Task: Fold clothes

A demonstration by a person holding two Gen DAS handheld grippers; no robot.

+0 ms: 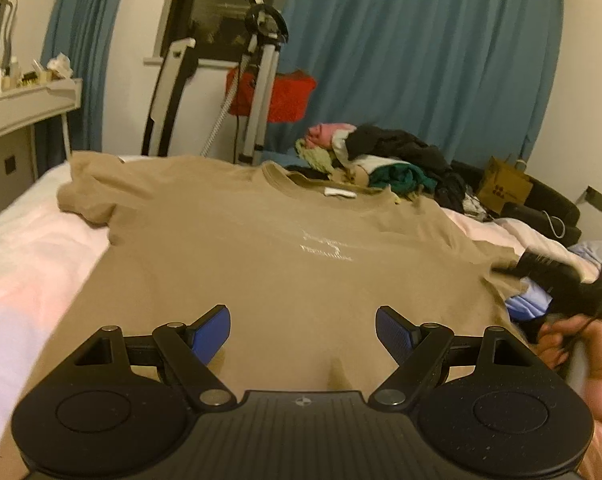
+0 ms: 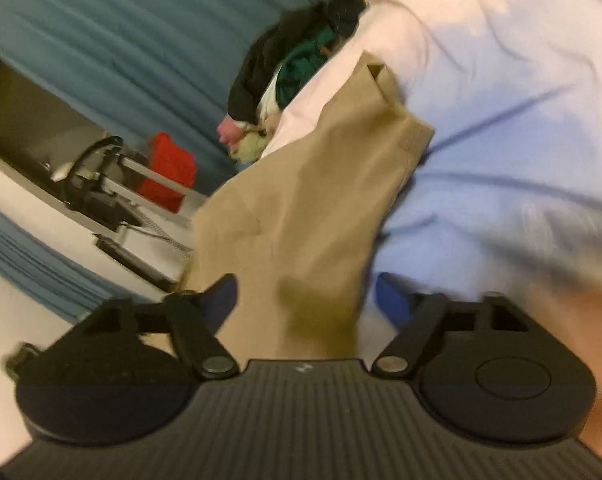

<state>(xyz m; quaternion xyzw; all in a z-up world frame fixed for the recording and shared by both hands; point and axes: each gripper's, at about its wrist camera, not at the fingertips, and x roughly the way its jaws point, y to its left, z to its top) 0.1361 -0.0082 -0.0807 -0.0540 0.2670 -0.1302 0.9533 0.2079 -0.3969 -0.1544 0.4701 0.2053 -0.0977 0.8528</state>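
A tan T-shirt [image 1: 261, 240] lies spread face up on the bed [image 1: 17, 248], collar away from the left gripper [image 1: 303, 334], presumably flattened so that folds can be made cleanly. The left gripper hovers over the hem end, its blue pads [image 1: 213, 334] spread wide with nothing between them; cloth lies directly ahead and beneath. To its right the right gripper [image 1: 557, 280] appears blurred at the shirt's side edge, near the sleeve. In the right wrist view that gripper [image 2: 305, 300] is tilted, fingers apart, with a strip of the T-shirt [image 2: 309, 208] running forward between them; no pinch is visible. A pile of clothes [image 1: 381, 156] waits beyond the collar, likely the items left to fold. Judged stage: reaching for the first fold.
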